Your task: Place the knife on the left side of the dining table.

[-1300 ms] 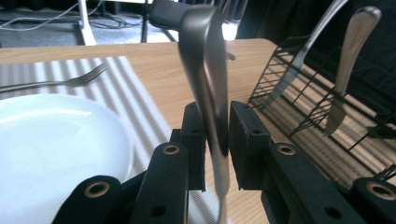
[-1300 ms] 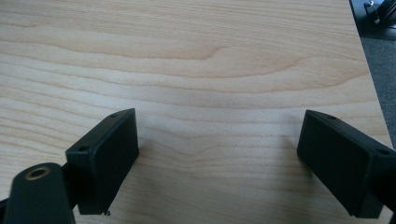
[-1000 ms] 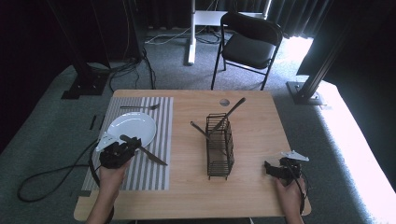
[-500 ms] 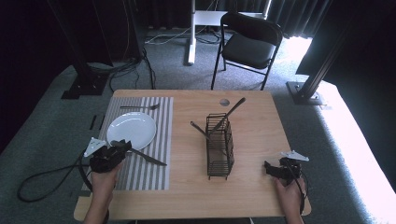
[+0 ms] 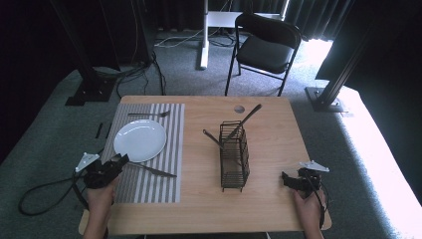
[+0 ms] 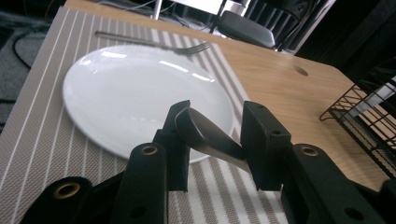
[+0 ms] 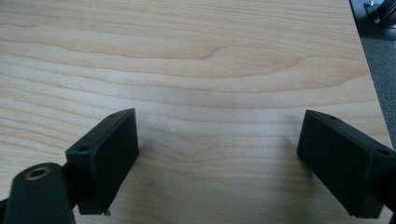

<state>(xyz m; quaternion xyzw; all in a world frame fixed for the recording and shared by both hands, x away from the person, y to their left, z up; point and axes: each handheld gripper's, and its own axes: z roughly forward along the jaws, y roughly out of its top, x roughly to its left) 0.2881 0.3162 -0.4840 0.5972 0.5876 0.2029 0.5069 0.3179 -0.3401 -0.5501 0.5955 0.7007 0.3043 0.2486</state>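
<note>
High view: a wooden table (image 5: pixel 268 134) carries a striped placemat (image 5: pixel 149 179) along its left side. A white plate (image 5: pixel 140 140) sits on the mat toward its far half, and a fork (image 5: pixel 148 114) lies along the mat's far edge. A black wire basket (image 5: pixel 234 159) stands near the middle of the table, with two dark utensils (image 5: pixel 249 117) sticking out of its top and leaning apart. A knife (image 5: pixel 152 170) lies on the mat just below the plate, its blade pointing toward the basket. The left gripper (image 5: pixel 119 160) is at the mat's left edge, at the knife's handle end, held by a hand (image 5: pixel 101 199) near the table's near left corner. The right gripper (image 5: pixel 284 178) rests near the near right corner, on bare wood, well apart from the basket.

Left gripper view: the jaws are closed in on the dark knife handle (image 6: pixel 205 135), which sits between them above the mat, the plate's near rim (image 6: pixel 93 126) just beyond. The fork (image 6: pixel 154 42) lies past the plate, the basket (image 6: pixel 369 116) at the right.

Right gripper view: the jaws stand wide apart over bare table wood (image 7: pixel 210 70), nothing between them
</note>
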